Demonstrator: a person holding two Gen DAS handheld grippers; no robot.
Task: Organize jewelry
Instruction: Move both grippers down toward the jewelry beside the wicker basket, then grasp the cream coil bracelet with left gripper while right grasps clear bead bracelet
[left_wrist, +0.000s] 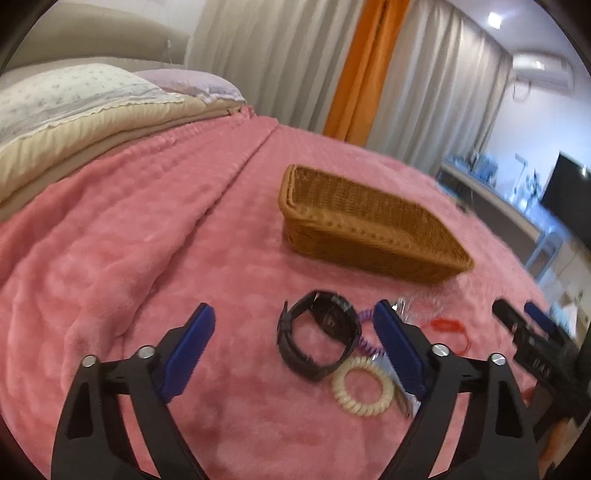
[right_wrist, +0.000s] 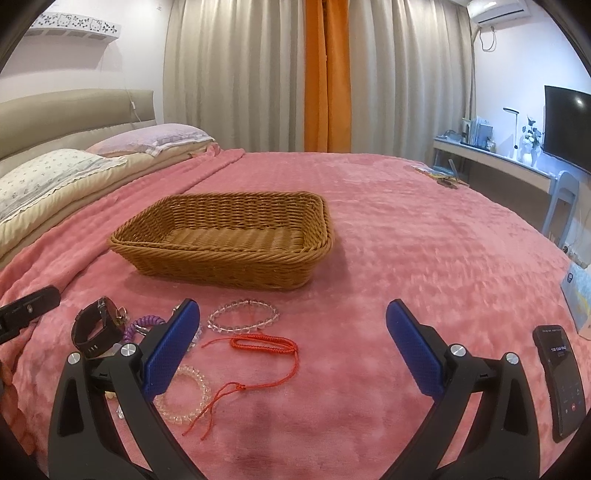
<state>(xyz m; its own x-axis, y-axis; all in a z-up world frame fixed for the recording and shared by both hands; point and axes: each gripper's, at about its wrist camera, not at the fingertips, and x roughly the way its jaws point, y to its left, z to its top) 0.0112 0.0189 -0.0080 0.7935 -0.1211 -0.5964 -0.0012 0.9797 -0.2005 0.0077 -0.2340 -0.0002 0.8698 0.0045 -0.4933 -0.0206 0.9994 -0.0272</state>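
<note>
Black watch (left_wrist: 319, 334) lying on the pink blanket (left_wrist: 147, 258) on the near side of the empty wicker basket (left_wrist: 369, 229), cream coil band (left_wrist: 362, 387) touching its strap, purple coil (left_wrist: 365, 332) just behind, clear bead bracelet (right_wrist: 243, 316) and red cord (right_wrist: 264, 345) also near the basket's front. Left gripper (left_wrist: 295, 350) spread wide around the watch, pads clear of it, nothing held. Right gripper (right_wrist: 291, 350) wide open too, empty, red cord between its fingers, black phone (right_wrist: 561, 384) far off to the basket's right.

Pink-blanketed bed (right_wrist: 406, 229), grey curtains (right_wrist: 229, 74), desk (right_wrist: 491, 157) along white wall
</note>
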